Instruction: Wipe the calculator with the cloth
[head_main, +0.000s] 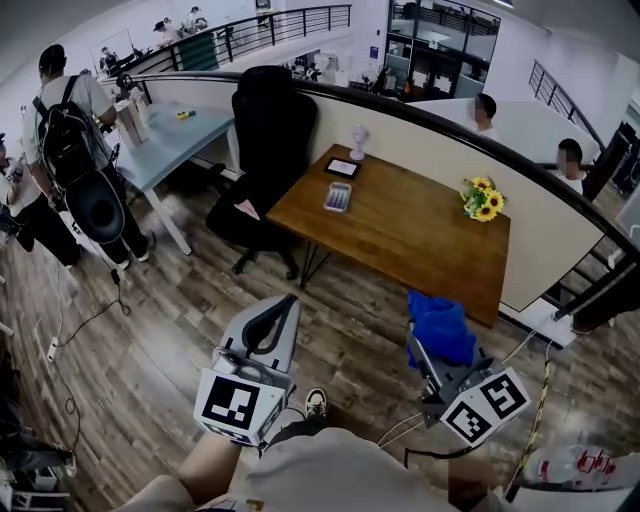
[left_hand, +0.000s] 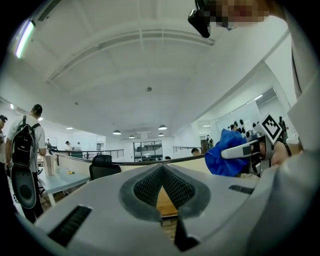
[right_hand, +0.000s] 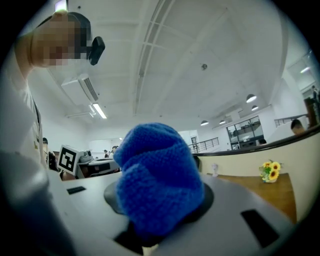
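Hanging at left: left gripper (head_main: 285, 305), jaws pressed together, nothing between them. Centre: calculator (head_main: 338, 196), flat on the wooden table (head_main: 420, 235), well apart from both grippers; likely light, rigid and prone to sliding, so best steadied at one edge. Right: right gripper (head_main: 428, 350), clenched on the blue cloth (head_main: 440, 325), soft and bunched.

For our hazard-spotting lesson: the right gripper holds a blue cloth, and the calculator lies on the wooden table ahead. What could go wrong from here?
The cloth is a bulky wad in the right gripper; it may shove the loose calculator rather than wipe it, unless the shut, empty left gripper steadies it.
A small white object and a flat dark device sit close by; a wide stroke could knock them.
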